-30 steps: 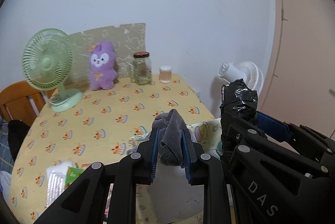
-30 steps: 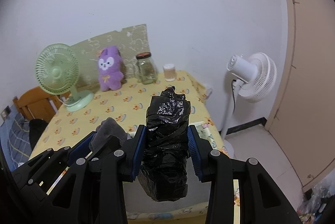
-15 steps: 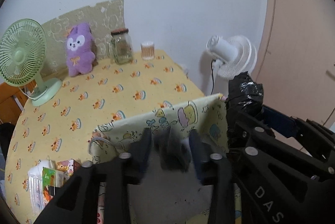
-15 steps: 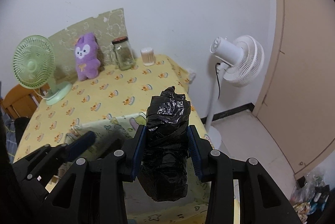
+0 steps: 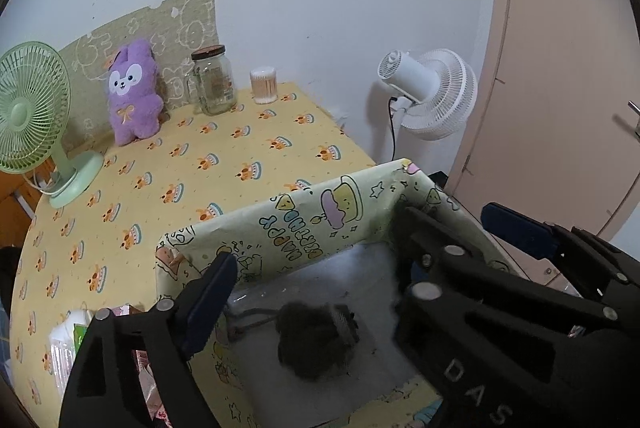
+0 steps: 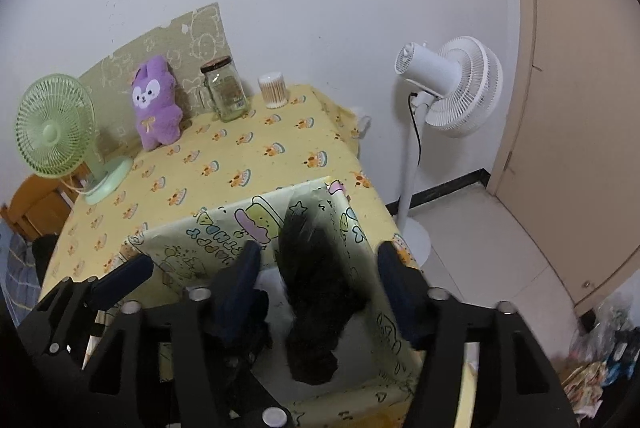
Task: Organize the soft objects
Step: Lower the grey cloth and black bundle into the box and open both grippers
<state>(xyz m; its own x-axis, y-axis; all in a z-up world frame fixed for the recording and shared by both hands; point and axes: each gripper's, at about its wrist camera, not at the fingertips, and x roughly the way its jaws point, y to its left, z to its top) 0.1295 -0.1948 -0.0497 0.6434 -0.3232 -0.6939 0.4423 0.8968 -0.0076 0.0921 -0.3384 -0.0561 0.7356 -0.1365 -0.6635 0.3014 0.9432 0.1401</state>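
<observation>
My left gripper (image 5: pixel 308 292) hung with its fingers spread wide and nothing between them, over a storage box (image 5: pixel 304 228) printed with cartoons. Below it the grey sock bundle (image 5: pixel 316 340) lay blurred on the box's white floor, clear of both fingers. My right gripper (image 6: pixel 320 284) was likewise spread apart, and the black plastic bundle (image 6: pixel 316 292) sat blurred in the gap between its fingers, touching neither that I could see, partway inside the box against its right wall. In the left view the right gripper's black frame blocked the box's right corner, and I could not see the black bundle there.

The box stood at the near right corner of the bench (image 5: pixel 240 156), which wore a yellow patterned cloth. Along the far edge stood a purple plush toy (image 5: pixel 134 92), a glass jar (image 5: pixel 214 80) and a tub of cotton swabs (image 5: pixel 264 84), all well apart from the box. A green desk fan (image 5: pixel 32 116) stood at the far left corner. Some packets (image 5: pixel 68 340) lay near the left front edge. Beyond the right edge a white floor fan (image 6: pixel 448 88) stood on the floor.
</observation>
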